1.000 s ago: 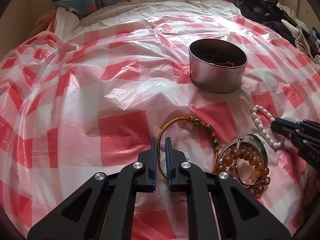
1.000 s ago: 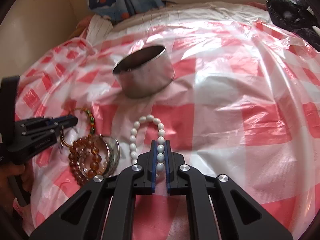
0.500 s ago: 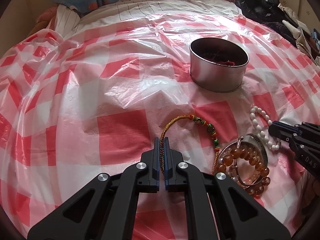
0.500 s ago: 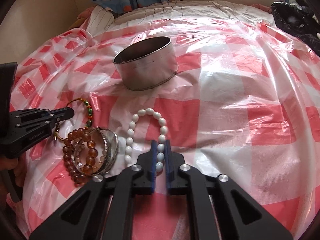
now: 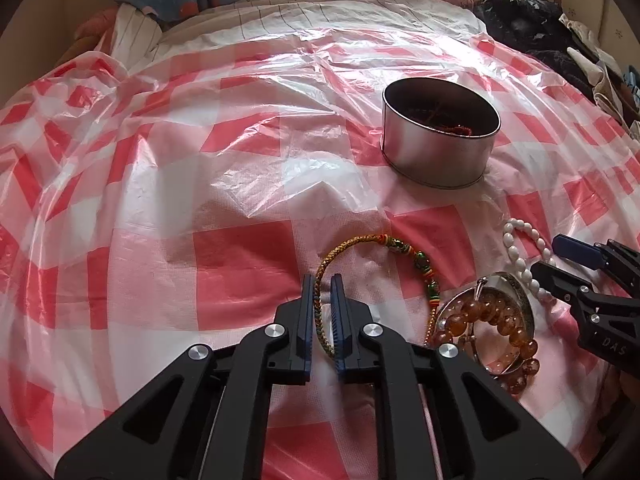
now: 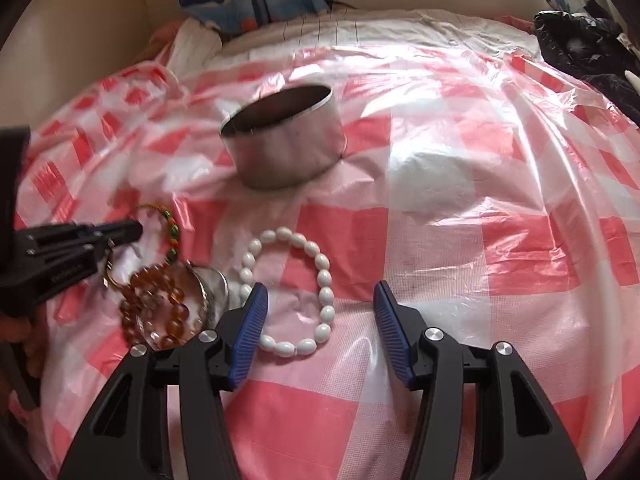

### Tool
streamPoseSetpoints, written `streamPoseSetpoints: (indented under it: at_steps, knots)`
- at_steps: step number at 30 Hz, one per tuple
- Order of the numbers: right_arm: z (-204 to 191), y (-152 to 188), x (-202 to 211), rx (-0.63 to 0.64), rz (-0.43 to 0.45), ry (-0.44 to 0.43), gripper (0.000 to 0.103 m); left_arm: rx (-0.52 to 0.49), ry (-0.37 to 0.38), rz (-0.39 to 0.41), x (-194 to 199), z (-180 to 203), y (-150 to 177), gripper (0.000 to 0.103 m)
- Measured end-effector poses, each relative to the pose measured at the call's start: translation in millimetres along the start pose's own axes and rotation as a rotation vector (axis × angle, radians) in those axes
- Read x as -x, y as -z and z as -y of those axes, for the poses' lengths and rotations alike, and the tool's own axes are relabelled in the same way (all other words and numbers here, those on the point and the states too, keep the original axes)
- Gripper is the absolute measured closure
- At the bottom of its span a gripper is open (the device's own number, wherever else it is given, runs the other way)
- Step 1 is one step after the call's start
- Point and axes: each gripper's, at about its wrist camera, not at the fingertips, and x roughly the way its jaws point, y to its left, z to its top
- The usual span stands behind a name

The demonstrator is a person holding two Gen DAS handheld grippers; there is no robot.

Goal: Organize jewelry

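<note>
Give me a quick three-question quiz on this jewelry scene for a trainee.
1. True or false: the tin is empty.
2. What colour are the beads lying between the right gripper's fingers? A amber, B white, C green.
3. How many pieces of jewelry lie on the sheet outside the tin?

Key
1. False: something red lies inside.
2. B. The jaws are opening, with part of the white bracelet between them.
3. Four: cord bracelet, amber bracelet, bangle, white bracelet.
</note>
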Motion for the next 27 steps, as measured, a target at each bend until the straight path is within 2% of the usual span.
streamPoseSetpoints:
  at_steps: [3, 4, 7, 12, 15, 21, 27]
  knots:
    - [2, 2, -2, -0.006, -0.021, -0.049, 0.092, -0.039, -0.02, 0.007, 1, 6, 1, 0.098]
    - [2, 2, -2, -0.006, -0.021, -0.061, 0.095, -0.042, -0.012, 0.011, 3, 6, 1, 0.1]
    - [-1, 2, 4, 0.0, 0.005, -0.088, 0.095, -0.039, 0.002, 0.031, 8, 7, 0, 0.1]
    - [-4, -1, 25, 0.002, 0.115, -0.135, 0.095, -0.011, 0.06, 0.099, 22, 7, -5, 0.1]
    - [-4, -3, 30, -0.007, 0.141, -0.161, 0.095, -0.001, 0.087, 0.118, 26, 7, -6, 0.1]
    - [4, -6, 36, -0.065, 0.175, -0.226, 0.095, -0.007, 0.082, 0.154, 35, 10, -8, 0.1]
    - [12, -8, 44, -0.12, 0.223, -0.281, 0.095, -0.042, 0.043, 0.178, 39, 15, -9, 0.1]
